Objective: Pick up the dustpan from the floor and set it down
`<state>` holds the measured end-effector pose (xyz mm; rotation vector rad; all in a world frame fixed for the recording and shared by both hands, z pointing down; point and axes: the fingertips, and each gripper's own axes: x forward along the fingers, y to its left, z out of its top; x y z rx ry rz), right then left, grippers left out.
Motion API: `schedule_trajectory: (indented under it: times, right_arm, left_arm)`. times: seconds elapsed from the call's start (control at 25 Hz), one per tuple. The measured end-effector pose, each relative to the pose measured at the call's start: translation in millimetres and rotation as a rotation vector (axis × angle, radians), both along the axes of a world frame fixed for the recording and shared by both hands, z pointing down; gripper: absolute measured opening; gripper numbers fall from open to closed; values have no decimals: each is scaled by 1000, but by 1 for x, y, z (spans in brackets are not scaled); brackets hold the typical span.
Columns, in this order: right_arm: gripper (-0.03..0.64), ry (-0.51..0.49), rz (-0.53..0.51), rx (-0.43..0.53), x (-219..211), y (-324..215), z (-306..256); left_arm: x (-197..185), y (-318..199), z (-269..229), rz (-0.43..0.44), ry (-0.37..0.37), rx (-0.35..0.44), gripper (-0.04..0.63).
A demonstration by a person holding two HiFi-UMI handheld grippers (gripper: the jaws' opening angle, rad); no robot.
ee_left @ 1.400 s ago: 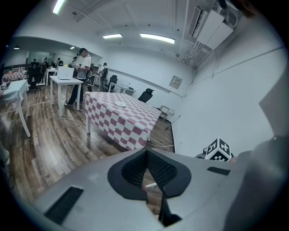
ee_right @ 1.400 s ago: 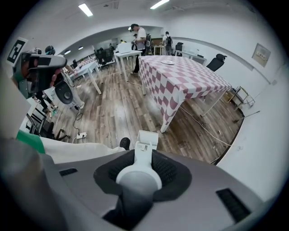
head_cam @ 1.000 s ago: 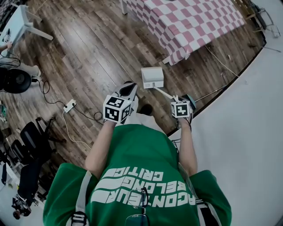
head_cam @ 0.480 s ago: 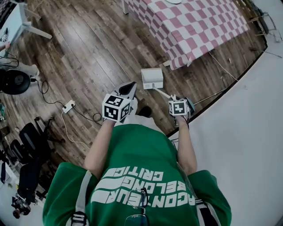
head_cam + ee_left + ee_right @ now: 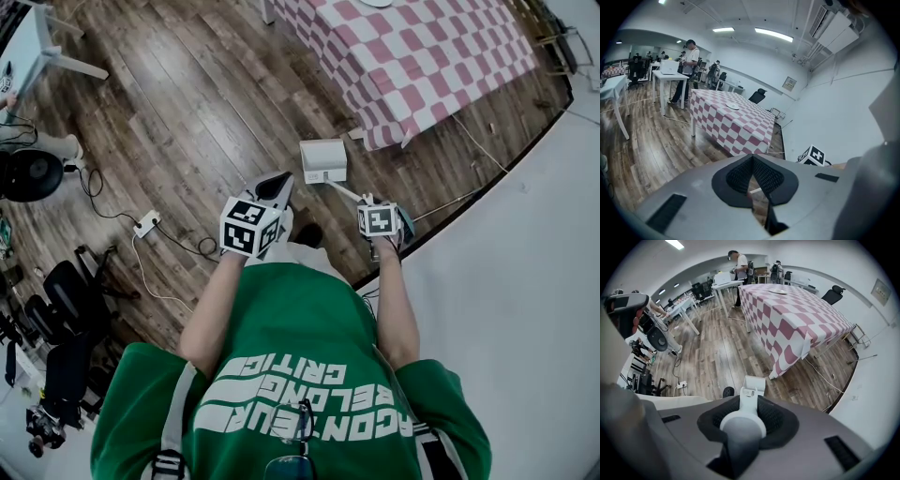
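A white dustpan (image 5: 323,160) hangs over the wooden floor on its long white handle. My right gripper (image 5: 373,208) points steeply down and is shut on the end of that handle. In the right gripper view the round handle (image 5: 743,423) fills the gap between the black pads, and the pan (image 5: 753,384) shows beyond it. My left gripper (image 5: 277,184) is held beside it to the left, shut with nothing in it. In the left gripper view its pads (image 5: 740,177) meet at the tip.
A table with a red and white checkered cloth (image 5: 412,56) stands just beyond the dustpan. A white wall (image 5: 506,281) runs along the right. A power strip with cables (image 5: 145,225) and black chairs (image 5: 66,291) lie to the left. People stand at desks (image 5: 670,75) far off.
Both grippers and the hanging dustpan have drifted a little closer to the corner of the checkered table. The right gripper's hold on the handle is the same.
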<state>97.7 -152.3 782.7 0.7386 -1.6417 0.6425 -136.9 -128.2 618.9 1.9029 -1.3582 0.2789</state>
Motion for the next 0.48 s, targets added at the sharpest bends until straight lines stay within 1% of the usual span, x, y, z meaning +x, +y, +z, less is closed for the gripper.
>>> schedule_trajectory:
  times: [0.48]
  right_arm:
    - [112,12,-9,-31,-24,-34,16]
  left_arm:
    - [-25,-28,9,-9,4,-22,-6]
